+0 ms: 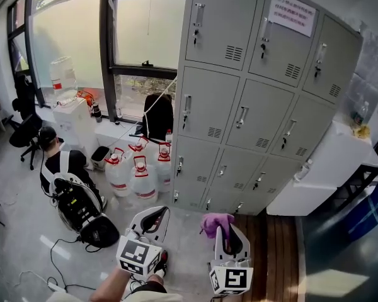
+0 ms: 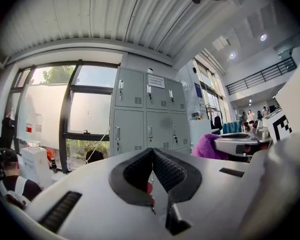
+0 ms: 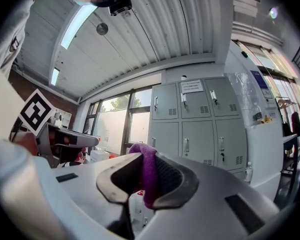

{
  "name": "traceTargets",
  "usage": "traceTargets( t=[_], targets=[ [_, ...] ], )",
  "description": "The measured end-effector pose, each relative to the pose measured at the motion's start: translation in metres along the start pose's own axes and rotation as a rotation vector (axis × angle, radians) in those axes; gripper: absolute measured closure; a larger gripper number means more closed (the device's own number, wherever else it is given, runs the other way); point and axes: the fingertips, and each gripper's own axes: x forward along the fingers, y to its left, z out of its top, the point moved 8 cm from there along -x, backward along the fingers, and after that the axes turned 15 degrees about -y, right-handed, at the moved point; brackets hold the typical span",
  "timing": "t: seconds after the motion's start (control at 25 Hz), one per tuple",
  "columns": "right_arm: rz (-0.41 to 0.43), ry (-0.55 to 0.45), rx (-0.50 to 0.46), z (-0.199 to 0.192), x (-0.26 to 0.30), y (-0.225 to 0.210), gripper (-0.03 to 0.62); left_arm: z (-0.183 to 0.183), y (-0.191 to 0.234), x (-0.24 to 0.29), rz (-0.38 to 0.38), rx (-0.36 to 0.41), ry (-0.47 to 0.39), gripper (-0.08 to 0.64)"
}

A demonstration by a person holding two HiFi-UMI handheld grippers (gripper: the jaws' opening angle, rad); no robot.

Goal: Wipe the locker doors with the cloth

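Observation:
A grey bank of lockers with several doors stands ahead, also in the left gripper view and the right gripper view. My right gripper is shut on a purple cloth, which bulges out above the jaws. It hangs well short of the lowest locker doors. My left gripper is shut with nothing in it, to the left of the right one. The cloth also shows at the right of the left gripper view.
Several large water bottles stand on the floor at the lockers' left foot. A person in black sits on the floor at left beside a backpack. A white cabinet adjoins the lockers on the right. Windows lie behind.

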Motion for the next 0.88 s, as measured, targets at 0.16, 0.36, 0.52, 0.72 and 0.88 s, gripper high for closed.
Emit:
traceTargets(
  t=[0.16,0.36,0.52,0.72,0.88],
  targets=[
    [-0.008,-0.003,0.008,-0.013,0.075,-0.008,0.518,-0.001,0.051,0.06,-0.002,-0.003,0.001,0.537],
    [-0.012,-0.001,0.009,-0.04,0.158,-0.016,0.518,-0.013,0.106,0.123,-0.009,-0.008,0.005,0.537],
    [-0.005,-0.003,0.016,-0.059,0.213,-0.019,0.518,-0.024,0.142,0.161,-0.004,-0.006,0.016,0.538],
    [-0.003,-0.019,0.015,-0.074,0.269,-0.022,0.518,-0.03,0.18,0.202,-0.005,0.004,0.007,0.537],
    [-0.002,-0.044,0.012,-0.083,0.303,-0.028,0.518,-0.032,0.201,0.228,-0.009,0.013,-0.009,0.537]
  ],
)
